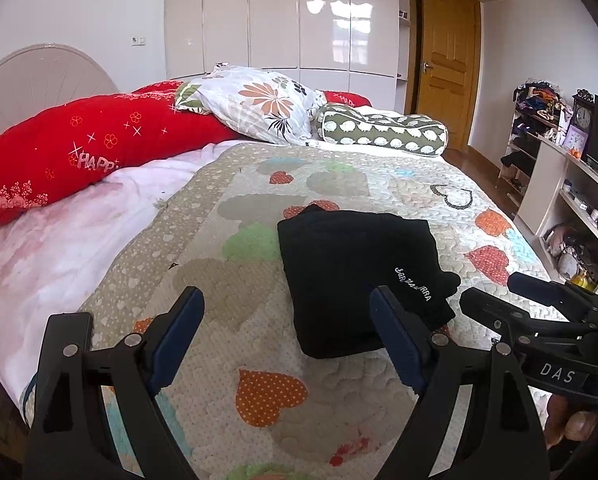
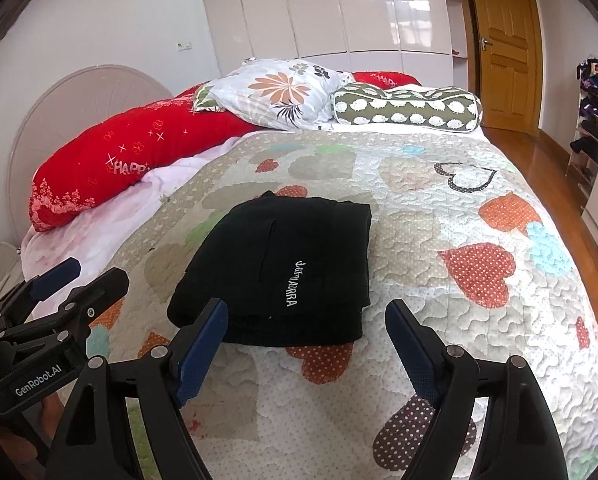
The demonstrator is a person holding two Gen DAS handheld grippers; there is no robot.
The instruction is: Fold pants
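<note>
A: Where are the black fabric pants (image 2: 277,272) lying?

B: They're sitting folded into a compact rectangle at mid-frame on the heart-patterned quilted bedspread (image 2: 439,240), just beyond both tools.

A: And the jaws?

B: The left gripper (image 1: 287,320) and right gripper (image 2: 305,332) are both gaping apart, holding nothing. The bundle's long axis is running away from them; the right is looking nearer.

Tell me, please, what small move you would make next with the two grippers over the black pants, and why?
Probably draw both grippers back and stop. The black pants already lie as a compact folded bundle on the quilt, and the left gripper and right gripper both stand open and empty, short of the cloth. At most, I would pat down the slightly uneven near edge.
</note>
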